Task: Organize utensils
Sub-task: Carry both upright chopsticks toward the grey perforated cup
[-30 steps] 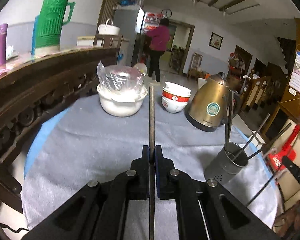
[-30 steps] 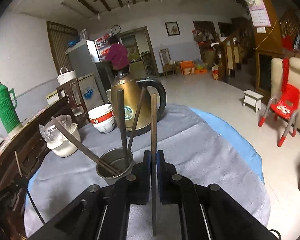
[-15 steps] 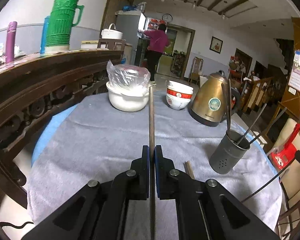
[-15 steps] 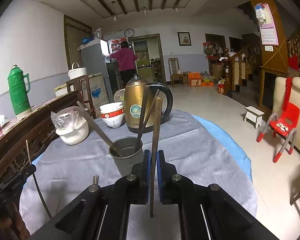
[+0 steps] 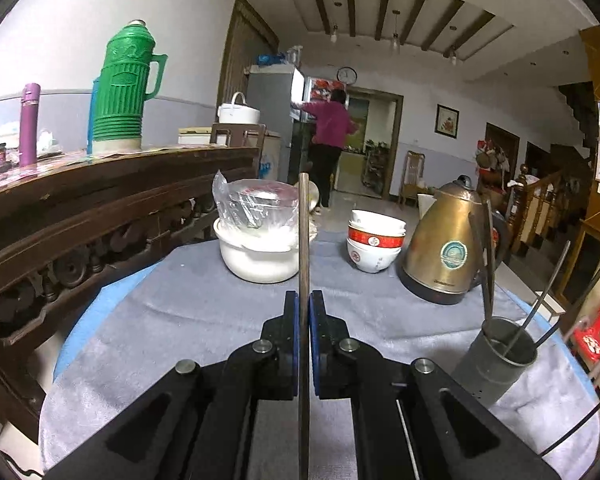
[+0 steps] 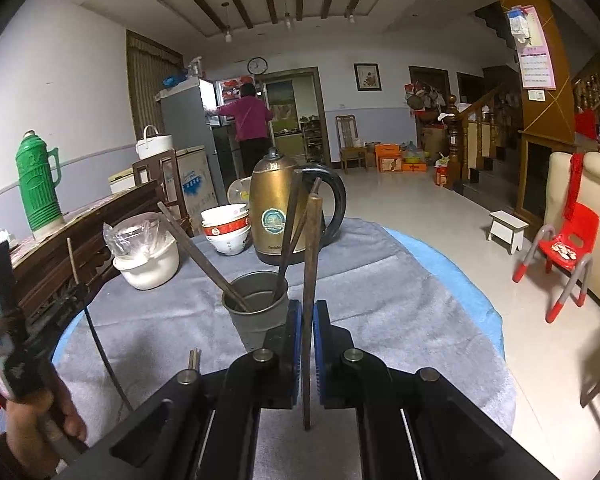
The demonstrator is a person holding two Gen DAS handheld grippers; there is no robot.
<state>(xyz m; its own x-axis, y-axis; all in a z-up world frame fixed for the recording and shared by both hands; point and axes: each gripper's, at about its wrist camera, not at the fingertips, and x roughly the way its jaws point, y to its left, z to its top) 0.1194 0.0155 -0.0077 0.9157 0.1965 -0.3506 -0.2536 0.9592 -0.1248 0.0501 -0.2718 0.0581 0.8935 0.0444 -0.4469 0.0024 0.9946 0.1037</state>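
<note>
- The left gripper [image 5: 304,308] stays clenched on a dark chopstick [image 5: 303,240], which runs straight up between its pads.
- The right gripper [image 6: 307,316] likewise keeps its grip on a brown chopstick [image 6: 311,264], now just right of the holder's rim rather than behind it.
- The grey utensil holder [image 6: 256,316] stands on the table [image 6: 380,280], several chopsticks leaning inside; it sits nearer the right gripper than a second ago.
- In the left view the white bowl [image 5: 260,252] and kettle [image 5: 444,248] look closer than half a second ago.
</note>
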